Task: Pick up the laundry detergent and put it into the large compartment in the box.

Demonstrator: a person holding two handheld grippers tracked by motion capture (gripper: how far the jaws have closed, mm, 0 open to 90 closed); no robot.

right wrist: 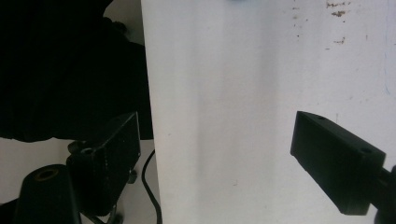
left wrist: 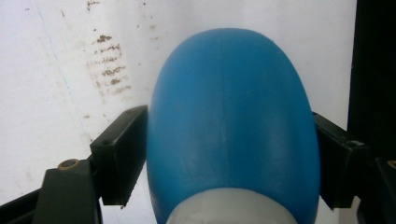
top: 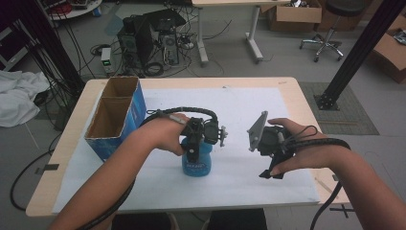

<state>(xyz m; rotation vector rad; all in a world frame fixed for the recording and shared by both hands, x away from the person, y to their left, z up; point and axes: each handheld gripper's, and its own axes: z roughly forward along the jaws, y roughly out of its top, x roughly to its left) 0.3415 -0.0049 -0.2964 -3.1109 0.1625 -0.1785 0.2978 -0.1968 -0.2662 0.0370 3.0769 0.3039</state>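
Observation:
A blue bottle (top: 196, 164) with a white label band stands upright on the white sheet (top: 249, 105) near the middle of the table. My left gripper (top: 193, 152) comes down over it from above. In the left gripper view the blue bottle (left wrist: 233, 116) sits between the two black pads (left wrist: 122, 154), and each pad touches a side of it, so my left gripper (left wrist: 231, 154) is shut on it. My right gripper (top: 272, 173) hovers over the sheet to the right of the bottle. Its jaws stand wide apart, and my right gripper (right wrist: 224, 154) has nothing between them.
A blue cardboard box (top: 117, 115) with two open brown compartments stands at the table's left. The wooden table edge (top: 62, 158) shows around the sheet. Beyond the table are computer towers (top: 148, 38), cables and a black post (top: 359, 52).

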